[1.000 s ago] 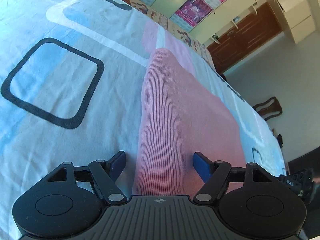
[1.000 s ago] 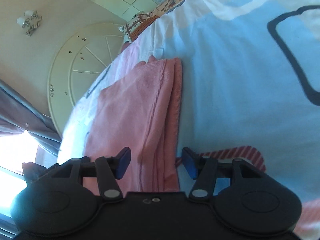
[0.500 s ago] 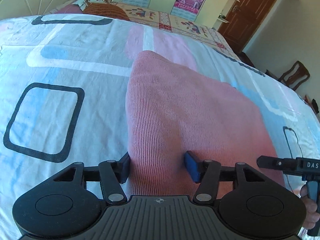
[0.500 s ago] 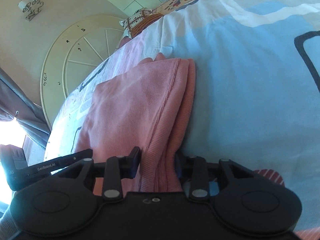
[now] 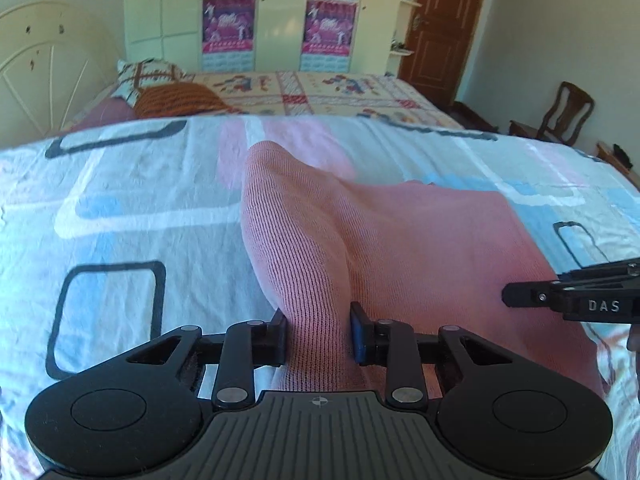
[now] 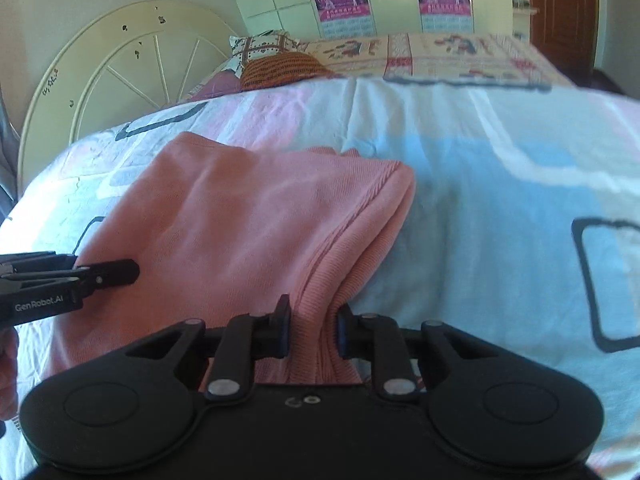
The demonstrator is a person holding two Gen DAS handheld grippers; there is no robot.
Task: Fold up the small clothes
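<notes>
A: Where is the garment, and what have you got hold of?

B: The pink ribbed knit garment (image 5: 400,248) lies on the bed's pale sheet with blue patches, pink patches and black rounded squares (image 5: 120,200). Your left gripper (image 5: 319,332) has just been closing, and its black fingers (image 5: 280,336) now pinch a raised ridge of that knit at the garment's near left corner. The cloth bunches up between the pads.

A: And your other hand?

B: Your right gripper (image 6: 312,330) has also just been closing. Its jaws clamp the stacked, folded edge at the near right corner, where several layers of the pink knit show one on another. The far right corner still rests on the sheet.

A: Do the two tools meet?

B: No. They stand apart at opposite near corners; each shows in the other's view from the side.

A: What lies beyond?

B: A brown knitted cushion (image 5: 180,98) and a checked pillow (image 5: 140,74) near the cream wheel-pattern headboard (image 6: 100,88), with a cartoon-print blanket (image 5: 328,92) behind.
</notes>
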